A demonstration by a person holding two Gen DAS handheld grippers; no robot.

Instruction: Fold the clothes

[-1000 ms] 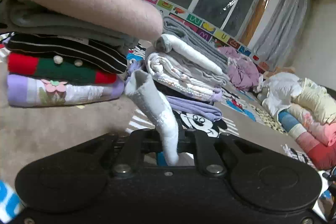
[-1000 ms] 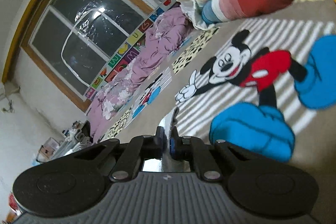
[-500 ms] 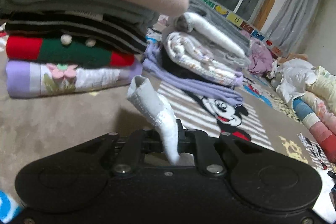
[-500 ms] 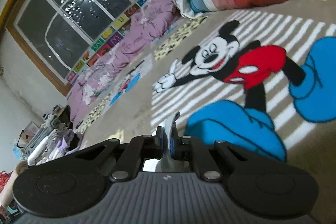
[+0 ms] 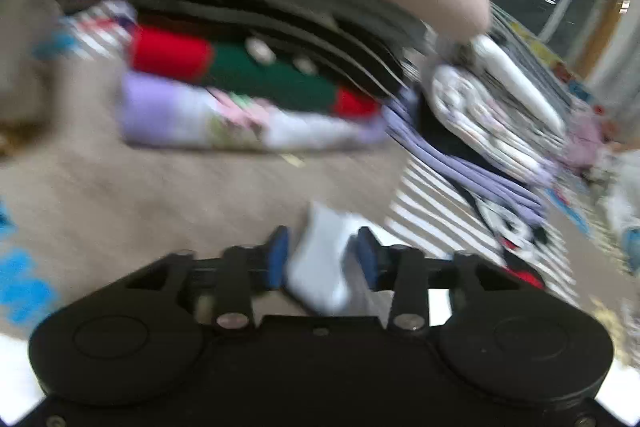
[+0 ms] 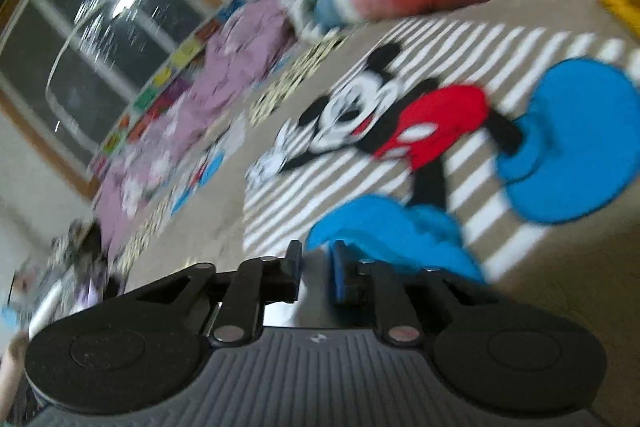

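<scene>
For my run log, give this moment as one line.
left gripper: open around pale grey-white cloth | right gripper: open | folded stacks ahead

No text, label, brand name or number can be read in either view; both are smeared by motion blur. A row of coloured tiles is seen along the foot of the far window in the right wrist view, but any letters on them are too blurred to be made out. A cartoon mouse figure is printed on the striped carpet, with no wording beside it.
</scene>
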